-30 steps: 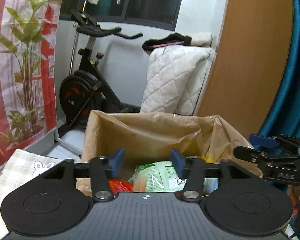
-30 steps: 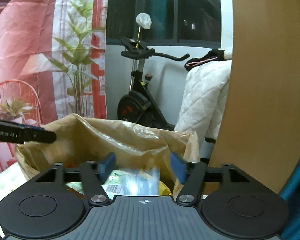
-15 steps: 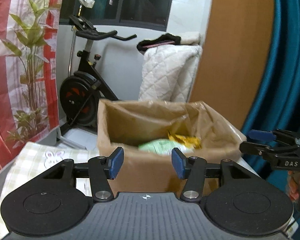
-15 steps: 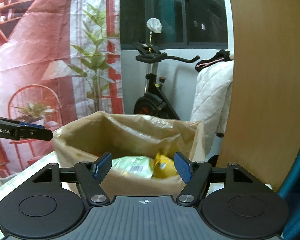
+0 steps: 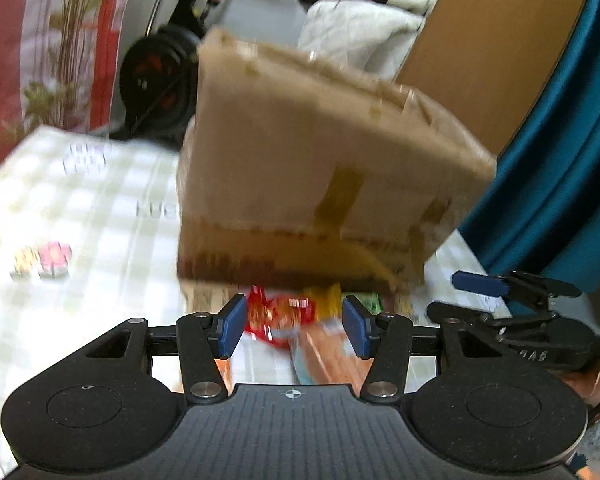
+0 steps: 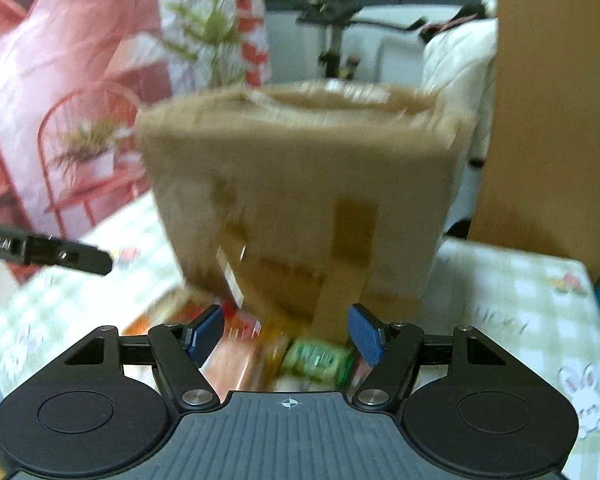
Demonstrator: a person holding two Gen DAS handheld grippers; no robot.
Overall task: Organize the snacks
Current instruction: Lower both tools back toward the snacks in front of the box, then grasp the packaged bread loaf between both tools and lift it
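Note:
A brown cardboard box (image 5: 320, 168) with tape strips stands on a table under a checked cloth; it also fills the right wrist view, box (image 6: 308, 200). Blurred snack packets lie on the cloth at its near foot: a red packet (image 5: 276, 312), an orange packet (image 5: 324, 356), a green packet (image 6: 318, 358) and an orange-red packet (image 6: 228, 356). My left gripper (image 5: 294, 330) hovers open just short of them, its blue pads apart and pressing on nothing. My right gripper (image 6: 286, 334) is likewise open over the green packet. Each gripper shows in the other's view: right gripper (image 5: 472, 298), left gripper (image 6: 60, 254).
The checked tablecloth (image 5: 80, 208) spreads left of the box and also right of it, tablecloth (image 6: 520, 320). Behind the table stand an exercise bike (image 5: 160, 72), a white quilt (image 5: 352, 32), a wooden panel (image 5: 492, 40) and a teal curtain (image 5: 560, 140).
Both grippers have sunk and tipped downward. The box's open top and inside have left view; its near wall and the packets on the cloth now show. Jaw gaps look unchanged.

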